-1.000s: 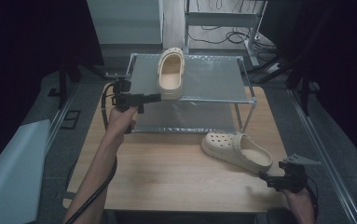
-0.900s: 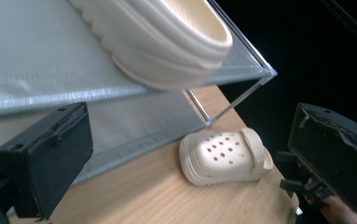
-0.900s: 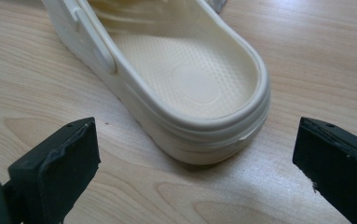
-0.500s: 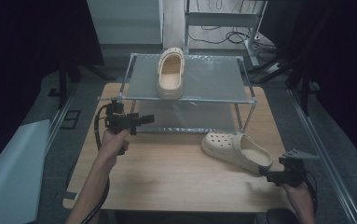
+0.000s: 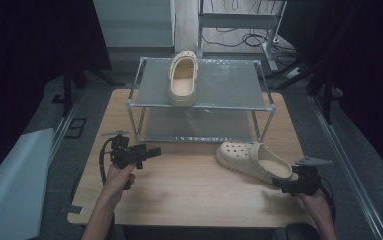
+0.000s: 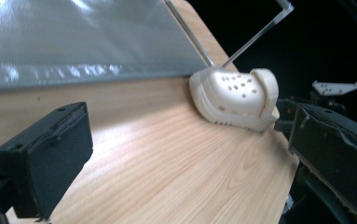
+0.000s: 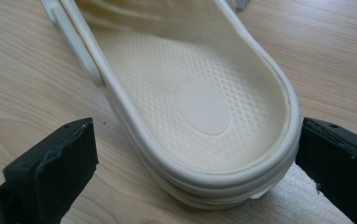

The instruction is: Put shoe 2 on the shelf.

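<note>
the right gripper (image 5: 285,184) sits at the near right edge of the wooden table (image 5: 189,195), its jaws spread apart with the heel of a cream clog (image 5: 255,161) between them; in the right gripper view the heel (image 7: 204,140) fills the gap, the right jaw right against the rim and the left jaw just clear of it, so nothing is clamped. the clog lies flat on the table, toe pointing toward the wire shelf rack (image 5: 201,102), heel strap folded forward over the upper. on the near left, the left gripper (image 5: 146,151) is held above the tabletop, jaws wide apart and holding nothing, pointing across toward the clog. farther back, a second cream clog (image 5: 183,78) rests on the rack's top shelf, toe toward the far side.
</note>
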Motion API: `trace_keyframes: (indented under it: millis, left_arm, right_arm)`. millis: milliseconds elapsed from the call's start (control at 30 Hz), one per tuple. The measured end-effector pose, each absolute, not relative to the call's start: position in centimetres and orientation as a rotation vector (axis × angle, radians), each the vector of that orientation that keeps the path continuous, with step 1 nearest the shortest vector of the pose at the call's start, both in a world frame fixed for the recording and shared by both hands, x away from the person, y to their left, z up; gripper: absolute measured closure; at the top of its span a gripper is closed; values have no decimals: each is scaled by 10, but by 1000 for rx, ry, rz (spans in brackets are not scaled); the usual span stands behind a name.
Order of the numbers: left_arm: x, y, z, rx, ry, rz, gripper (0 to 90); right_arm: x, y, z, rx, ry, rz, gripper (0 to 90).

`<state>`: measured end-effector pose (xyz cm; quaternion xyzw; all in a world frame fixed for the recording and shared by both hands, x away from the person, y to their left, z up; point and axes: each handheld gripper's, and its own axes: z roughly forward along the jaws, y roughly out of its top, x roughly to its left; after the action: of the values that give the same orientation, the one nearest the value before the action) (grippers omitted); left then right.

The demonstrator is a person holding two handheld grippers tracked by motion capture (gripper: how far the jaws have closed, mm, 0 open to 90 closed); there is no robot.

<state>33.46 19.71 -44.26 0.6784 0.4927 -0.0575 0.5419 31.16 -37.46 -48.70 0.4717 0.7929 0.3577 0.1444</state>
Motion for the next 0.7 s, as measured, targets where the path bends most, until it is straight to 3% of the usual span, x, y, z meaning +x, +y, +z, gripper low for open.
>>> trace_keyframes:
  millis: [700]
  left_arm:
    - [306,180,-490,1831,1157,35,0]
  right_arm:
    - [280,-354,-482,1425,2379,1026,0]
